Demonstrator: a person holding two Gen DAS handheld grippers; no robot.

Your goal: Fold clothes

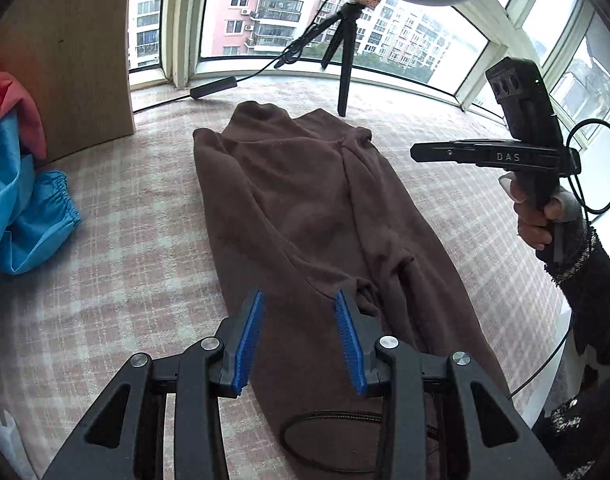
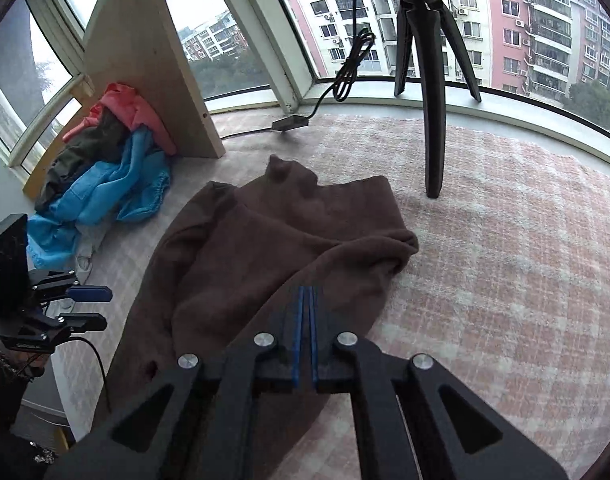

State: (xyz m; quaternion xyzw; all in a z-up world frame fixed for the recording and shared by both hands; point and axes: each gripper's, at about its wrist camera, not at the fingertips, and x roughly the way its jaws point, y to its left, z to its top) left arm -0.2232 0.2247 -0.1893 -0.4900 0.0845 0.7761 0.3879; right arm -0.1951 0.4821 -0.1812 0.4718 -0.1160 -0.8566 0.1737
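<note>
A brown sweater (image 1: 305, 200) lies flat on the pink checked cloth, collar toward the window and both sleeves folded in over the body. My left gripper (image 1: 299, 295) is open, its blue pads (image 1: 249, 340) spread just above the sweater's lower part with nothing between them. Off to the right, a hand holds my right gripper (image 1: 417, 152) up in the air, fingers together and empty. In the right wrist view the sweater (image 2: 265, 248) lies below my shut right gripper (image 2: 307, 290). The left gripper (image 2: 87, 307) shows open at the left edge.
A pile of blue and red clothes (image 2: 105, 184) lies left of the sweater against a wooden board (image 2: 145, 60). A black tripod (image 2: 429, 80) stands beyond the collar near the window sill, with a cable and adapter (image 2: 291, 122) beside it. A cable loop (image 1: 325, 440) lies near me.
</note>
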